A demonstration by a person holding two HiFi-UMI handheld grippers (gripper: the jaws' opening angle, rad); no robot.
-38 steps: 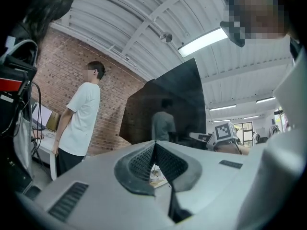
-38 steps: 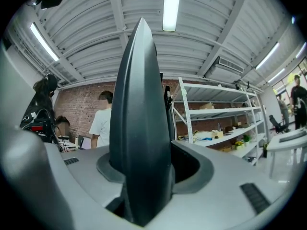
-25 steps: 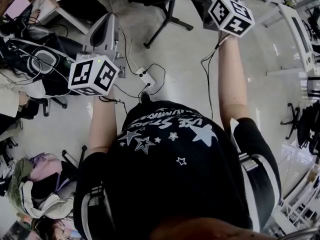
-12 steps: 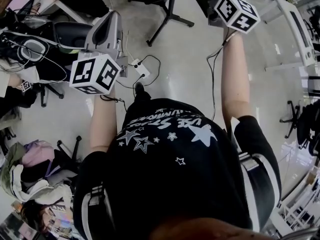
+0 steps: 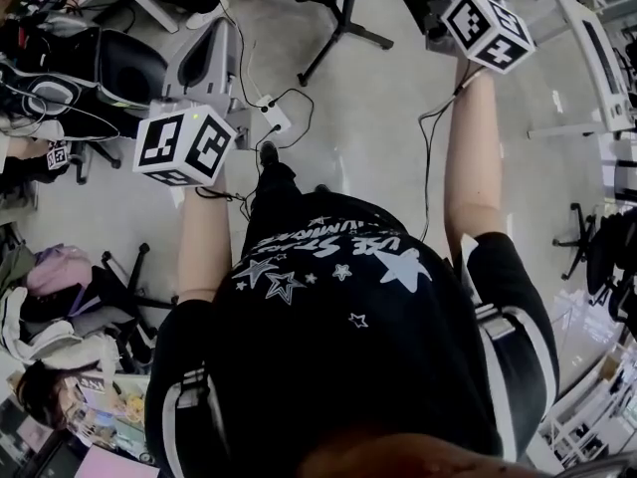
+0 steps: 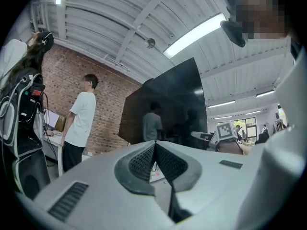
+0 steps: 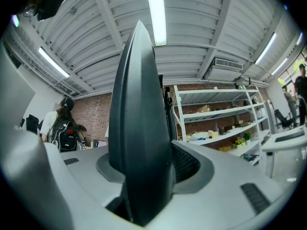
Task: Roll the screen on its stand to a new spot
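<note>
Right gripper [image 7: 146,164] is clamped on the upright dark edge of the screen [image 7: 139,104], so I can steer it on its stand. My left gripper [image 6: 154,150] has its jaws together on nothing, with the screen just beyond them. Since a second ago the power strip [image 5: 275,119] has slid farther ahead of my left gripper, so I judge we're rolling.
</note>
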